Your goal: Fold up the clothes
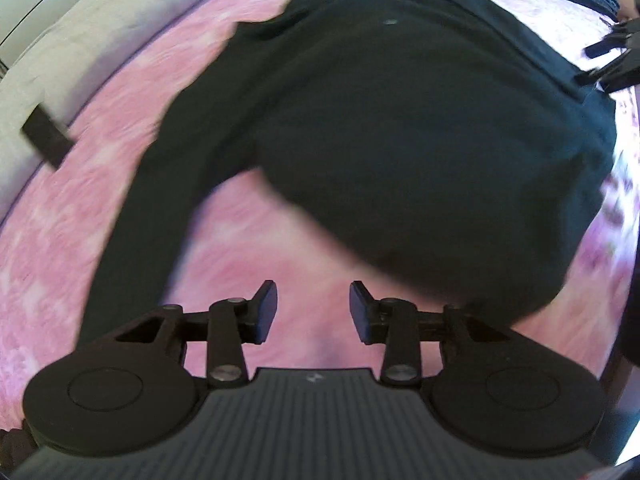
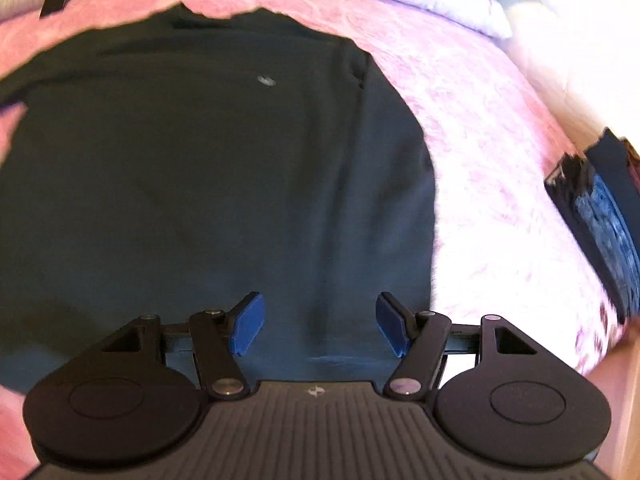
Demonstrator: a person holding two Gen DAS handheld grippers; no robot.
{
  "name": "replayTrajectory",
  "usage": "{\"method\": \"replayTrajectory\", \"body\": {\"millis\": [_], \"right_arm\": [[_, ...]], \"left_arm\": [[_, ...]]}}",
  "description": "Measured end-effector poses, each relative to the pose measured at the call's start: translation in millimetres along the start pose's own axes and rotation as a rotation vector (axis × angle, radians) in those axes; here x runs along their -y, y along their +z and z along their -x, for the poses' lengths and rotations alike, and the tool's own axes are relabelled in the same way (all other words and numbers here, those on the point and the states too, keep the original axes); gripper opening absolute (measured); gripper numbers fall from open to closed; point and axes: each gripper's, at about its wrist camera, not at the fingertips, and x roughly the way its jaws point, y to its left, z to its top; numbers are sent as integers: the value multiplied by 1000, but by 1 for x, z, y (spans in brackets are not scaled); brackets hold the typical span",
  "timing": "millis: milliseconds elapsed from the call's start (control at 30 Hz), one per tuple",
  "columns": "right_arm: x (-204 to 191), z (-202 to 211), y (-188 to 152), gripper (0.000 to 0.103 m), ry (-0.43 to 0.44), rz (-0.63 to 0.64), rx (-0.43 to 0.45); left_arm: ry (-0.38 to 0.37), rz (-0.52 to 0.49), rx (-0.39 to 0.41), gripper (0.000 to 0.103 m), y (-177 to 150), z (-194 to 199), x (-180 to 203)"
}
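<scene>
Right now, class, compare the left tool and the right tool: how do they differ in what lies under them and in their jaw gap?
The left tool hovers over bare pink blanket, short of the dark sweater; the right tool sits over the sweater's hem. The right tool's jaws stand wider apart than the left tool's. Both are open, empty, with blue pads.

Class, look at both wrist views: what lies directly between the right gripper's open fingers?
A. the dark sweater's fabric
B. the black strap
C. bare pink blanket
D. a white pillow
A: the right gripper is open over the dark sweater, near its hem.
</scene>
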Motion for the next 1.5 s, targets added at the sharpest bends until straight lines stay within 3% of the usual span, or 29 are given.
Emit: {"method": "replayTrajectory", "body": {"millis": [100, 133, 200, 267, 367, 600, 767, 900, 1100, 1300, 1500], "right_arm": [[20, -33, -11, 59, 90, 121, -5], [26, -42, -14, 52, 112, 159, -13], [41, -57, -21, 33, 161, 183, -46], [60, -56, -24, 0, 212, 184, -40], [96, -33, -19, 0, 209, 182, 15], [226, 16, 36, 0, -14, 47, 136], [292, 18, 90, 0, -108, 63, 202], [343, -7, 133, 0, -119, 51, 222], [415, -62, 201, 0, -122, 48, 236], [469, -122, 209, 0, -59, 30, 131], [480, -167, 204, 0, -20, 23, 33]], "left_arm": [[-30, -20, -47, 37, 42, -14, 69], [-40, -27, -56, 37, 55, -17, 90], [-60, -38, -52, 42, 78, -19, 123], [-79, -40, -47, 43, 98, -23, 147], [-101, -45, -48, 43, 119, -31, 167], [-179, -47, 71, 46, 187, -60, 190], [-211, -44, 169, 48, 263, -73, 213], [-207, -27, 210, 51, 314, -76, 224], [-152, 92, 145, 54, 367, -106, 233], [-108, 156, 69, 55, 416, -145, 250], [-74, 165, 103, 55, 465, -176, 233]]}}
